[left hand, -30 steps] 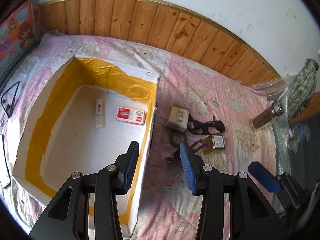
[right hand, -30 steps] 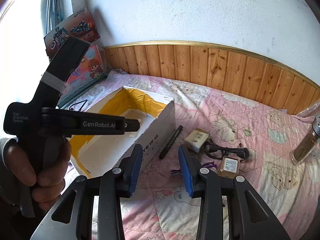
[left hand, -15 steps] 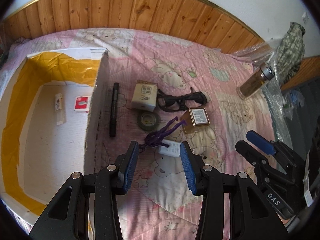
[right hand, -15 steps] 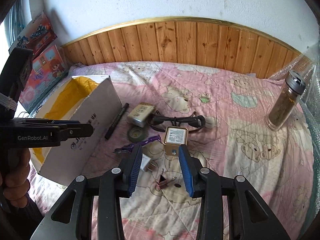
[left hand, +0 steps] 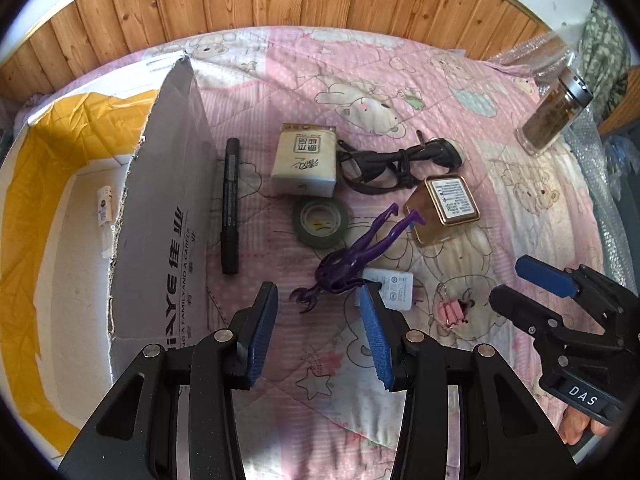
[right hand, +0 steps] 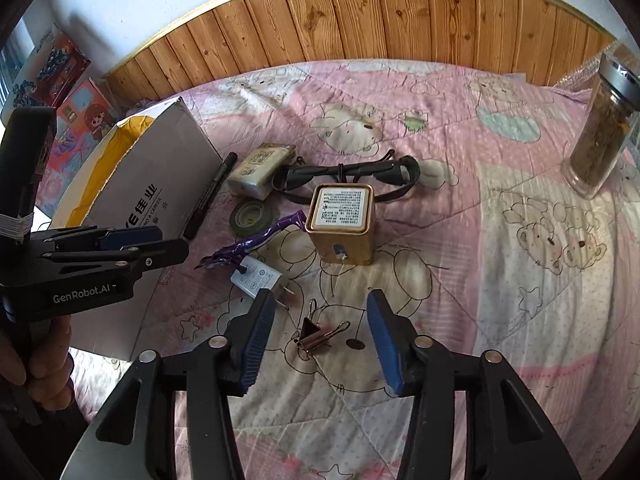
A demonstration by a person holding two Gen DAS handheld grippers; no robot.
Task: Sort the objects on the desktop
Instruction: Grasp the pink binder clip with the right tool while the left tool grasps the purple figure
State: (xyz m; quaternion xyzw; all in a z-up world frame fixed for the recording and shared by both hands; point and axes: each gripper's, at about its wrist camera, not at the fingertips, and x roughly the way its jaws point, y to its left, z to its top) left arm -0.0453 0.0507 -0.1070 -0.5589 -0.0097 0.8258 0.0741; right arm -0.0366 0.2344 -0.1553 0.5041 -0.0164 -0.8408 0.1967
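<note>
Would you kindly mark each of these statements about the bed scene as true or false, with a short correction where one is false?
1. The black marker lies beside the cardboard box, outside it. True.
2. The roll of tape sits inside the box. False: it lies on the quilt below the tissue pack.
3. The right gripper has its jaws shut on the binder clip. False: the jaws stand open either side of the clip, not touching it.
4. The glass jar stands upright. True.
5. The left gripper holds the purple toy. False: its jaws are open and empty.
</note>
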